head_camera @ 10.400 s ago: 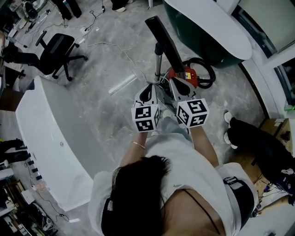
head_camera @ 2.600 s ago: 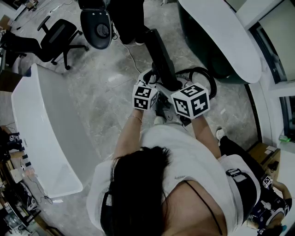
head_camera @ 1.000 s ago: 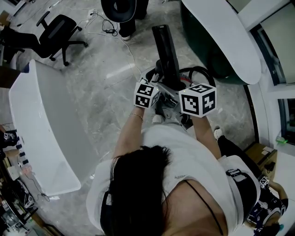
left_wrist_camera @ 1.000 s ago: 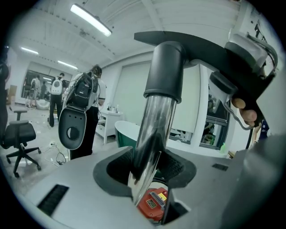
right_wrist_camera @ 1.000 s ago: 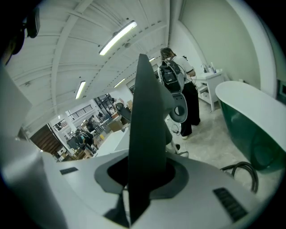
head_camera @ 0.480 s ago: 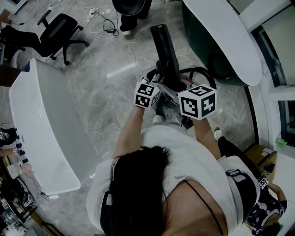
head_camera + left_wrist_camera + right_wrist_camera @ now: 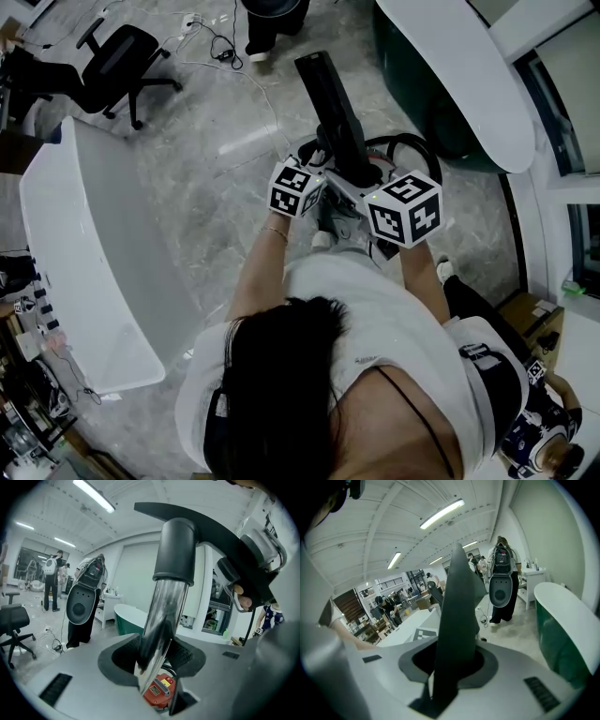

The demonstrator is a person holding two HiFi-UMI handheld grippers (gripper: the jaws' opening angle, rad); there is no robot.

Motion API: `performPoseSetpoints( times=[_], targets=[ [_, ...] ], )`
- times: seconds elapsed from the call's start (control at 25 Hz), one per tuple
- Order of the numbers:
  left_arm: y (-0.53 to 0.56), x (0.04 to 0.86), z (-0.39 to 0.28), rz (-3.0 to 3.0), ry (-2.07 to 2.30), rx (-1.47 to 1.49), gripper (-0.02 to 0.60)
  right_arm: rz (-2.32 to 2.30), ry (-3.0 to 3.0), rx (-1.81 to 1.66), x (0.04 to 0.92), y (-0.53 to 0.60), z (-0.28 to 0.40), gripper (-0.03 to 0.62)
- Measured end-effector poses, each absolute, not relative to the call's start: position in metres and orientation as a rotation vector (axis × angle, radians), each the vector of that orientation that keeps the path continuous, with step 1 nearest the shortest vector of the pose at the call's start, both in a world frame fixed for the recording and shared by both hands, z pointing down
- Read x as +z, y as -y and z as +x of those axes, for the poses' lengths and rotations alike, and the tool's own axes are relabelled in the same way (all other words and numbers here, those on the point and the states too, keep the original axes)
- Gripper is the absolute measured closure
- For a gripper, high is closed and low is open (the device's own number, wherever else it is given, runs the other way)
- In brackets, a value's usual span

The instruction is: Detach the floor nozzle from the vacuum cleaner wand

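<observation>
Left gripper [image 7: 154, 660]: pads pinched on shiny chrome metal wand tube [image 7: 161, 616], jaws partway apart, just below black plastic collar [image 7: 176, 545]. Right gripper [image 7: 450, 665]: jaws narrower, clamped on flat black plastic floor nozzle [image 7: 457, 616]. Nozzle held off floor, tilted up ahead of both grippers, still joined to wand. Red vacuum body [image 7: 158, 691] below.

Judgement: tube rigid, polished, likely slippery, so grip near collar. Nozzle hard, stiff, probably light but long lever. Hold close to neck, pull straight along tube.
</observation>
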State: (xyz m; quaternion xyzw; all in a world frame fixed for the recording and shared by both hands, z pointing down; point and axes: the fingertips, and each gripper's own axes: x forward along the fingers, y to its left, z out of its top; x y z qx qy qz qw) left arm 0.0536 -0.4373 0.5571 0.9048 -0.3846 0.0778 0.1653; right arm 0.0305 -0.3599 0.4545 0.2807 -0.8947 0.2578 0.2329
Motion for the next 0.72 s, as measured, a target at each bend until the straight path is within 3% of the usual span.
performPoseSetpoints(
  times=[0.28, 0.72],
  targets=[
    [0.432, 0.56, 0.052, 2.592, 0.992, 0.239, 0.417, 0.695, 2.477, 0.643, 0.458, 0.356, 0.027, 0.482],
    [0.439, 0.556, 0.061, 2.555, 0.997, 0.135, 0.403, 0.774, 2.525, 1.058, 0.445, 0.359, 0.035, 0.487]
  ],
)
